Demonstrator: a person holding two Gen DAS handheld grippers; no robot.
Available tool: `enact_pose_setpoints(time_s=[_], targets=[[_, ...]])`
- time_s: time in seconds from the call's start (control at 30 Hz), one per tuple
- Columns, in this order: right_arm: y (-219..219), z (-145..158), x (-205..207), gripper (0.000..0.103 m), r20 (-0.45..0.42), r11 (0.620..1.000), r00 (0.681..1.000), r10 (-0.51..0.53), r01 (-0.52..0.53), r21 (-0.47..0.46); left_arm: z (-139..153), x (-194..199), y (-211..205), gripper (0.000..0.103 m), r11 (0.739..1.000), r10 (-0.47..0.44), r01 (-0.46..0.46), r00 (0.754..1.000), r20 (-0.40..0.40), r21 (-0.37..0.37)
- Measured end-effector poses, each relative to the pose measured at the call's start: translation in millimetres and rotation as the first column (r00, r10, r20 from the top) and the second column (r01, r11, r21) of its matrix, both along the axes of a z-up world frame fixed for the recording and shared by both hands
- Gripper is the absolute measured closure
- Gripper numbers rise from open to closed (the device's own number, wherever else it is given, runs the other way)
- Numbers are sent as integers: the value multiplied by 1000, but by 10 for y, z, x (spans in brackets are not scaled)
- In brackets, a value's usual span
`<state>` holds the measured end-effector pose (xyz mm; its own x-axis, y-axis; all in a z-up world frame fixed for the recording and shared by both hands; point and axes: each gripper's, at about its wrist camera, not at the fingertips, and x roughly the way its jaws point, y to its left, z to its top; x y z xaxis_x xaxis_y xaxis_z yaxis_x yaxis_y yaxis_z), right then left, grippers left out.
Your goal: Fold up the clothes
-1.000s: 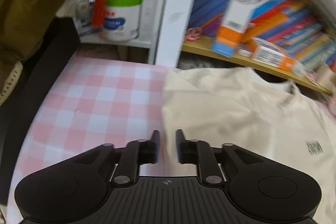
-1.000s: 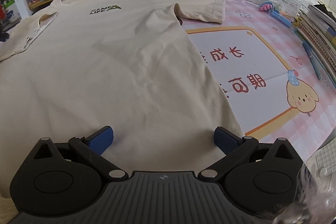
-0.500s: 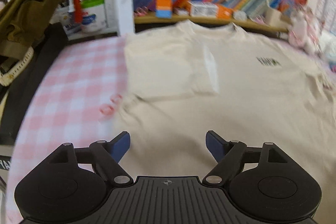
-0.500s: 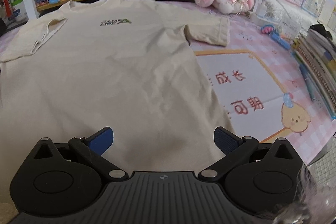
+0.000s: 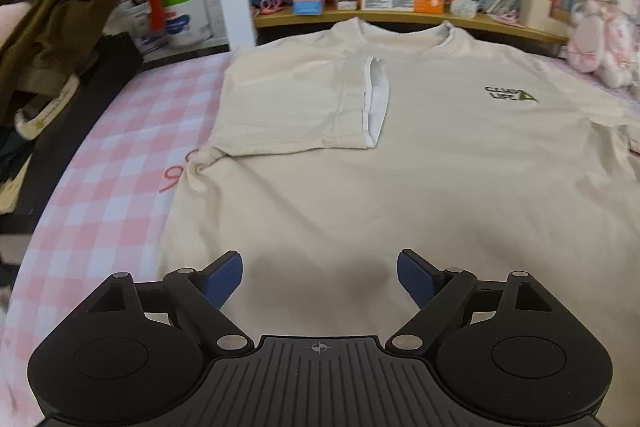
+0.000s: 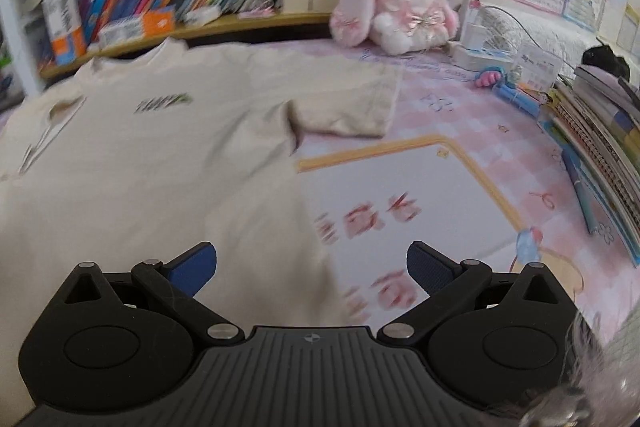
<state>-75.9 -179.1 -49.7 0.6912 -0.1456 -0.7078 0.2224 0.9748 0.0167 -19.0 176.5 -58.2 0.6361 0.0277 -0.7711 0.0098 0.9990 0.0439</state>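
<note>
- Shirt: cream T-shirt [image 5: 400,167] lies flat, front up, on the pink checked table cover [image 5: 120,155], collar toward the bookshelf [image 5: 400,15], small green chest logo [image 5: 510,94] showing.
- Left sleeve [image 5: 296,107] is already folded inward across the chest; its white cuff lining shows along the inner edge. A small pucker sits at that armpit.
- Right sleeve [image 6: 344,107] lies spread outward on the printed mat [image 6: 420,195], not yet folded.
- Left gripper [image 5: 320,277]: jaws opening, now wide, nothing between the blue pads; it hangs over the lower body of the shirt, no cloth pinched.
- Right gripper [image 6: 312,269]: fingers wide, empty; aimed over the shirt's right side edge, where cloth meets the mat. View is motion-blurred.
- Step, as judged: sleeve folding, one side done, second pending.
- Next move calls for the right gripper to reach the spread sleeve's cuff, pinch a single layer near the hem, and carry it inward to mirror the left fold.
- Risk, as judged: grabbing body fabric along with the sleeve would drag the shirt askew; plush rabbit [image 6: 396,7] stands near but clear.
</note>
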Motion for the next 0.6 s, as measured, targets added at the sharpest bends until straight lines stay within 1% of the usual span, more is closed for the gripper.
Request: enact_pose_setpoints(time_s=[0.03,0.13,0.17,0.2,0.23,0.27,0.33,0.37,0.4,0.47,0.5,0.6], targets=[[-115,-2,57,2,-1,1000,1000,1,-1,11,2,-3,-57,16,1000,20,-20,1000,-8,5],[-467,4,209,3,3,999,1000,7,-7,45,-19,-65,-298,16,999,48,-49,997,-52,-21],[-572,6,253,4,9,998,1000,9,-10,57,-21,-98,-394,16,998,63,-64,996,-58,-15],[-682,6,301,7,14,997,1000,13,-14,73,-17,-135,-488,16,997,76,-77,995,-58,-3],[-800,1,362,14,16,995,1000,21,-22,97,-12,-171,-579,16,996,87,-87,995,-58,10],[-898,-4,433,18,17,991,999,37,-38,126,-6,-208,-671,16,995,97,-96,994,-57,22],[-1057,-15,574,32,19,980,997,71,-74,184,10,-277,-850,16,994,102,-99,993,-59,37],[-1122,-25,647,37,19,973,996,84,-86,215,19,-309,-930,16,994,103,-100,993,-62,46],[-1184,-41,728,46,18,963,996,91,-93,251,32,-343,-1003,16,993,108,-105,992,-62,57],[-1291,-79,881,54,13,940,995,96,-95,329,58,-428,-1134,16,991,121,-116,991,-58,72],[-1330,-98,944,57,12,924,996,93,-90,370,68,-473,-1178,16,990,128,-124,990,-58,73],[-1440,-151,1118,57,5,870,997,79,-71,487,89,-584,-1256,15,985,161,-156,984,-71,72]])
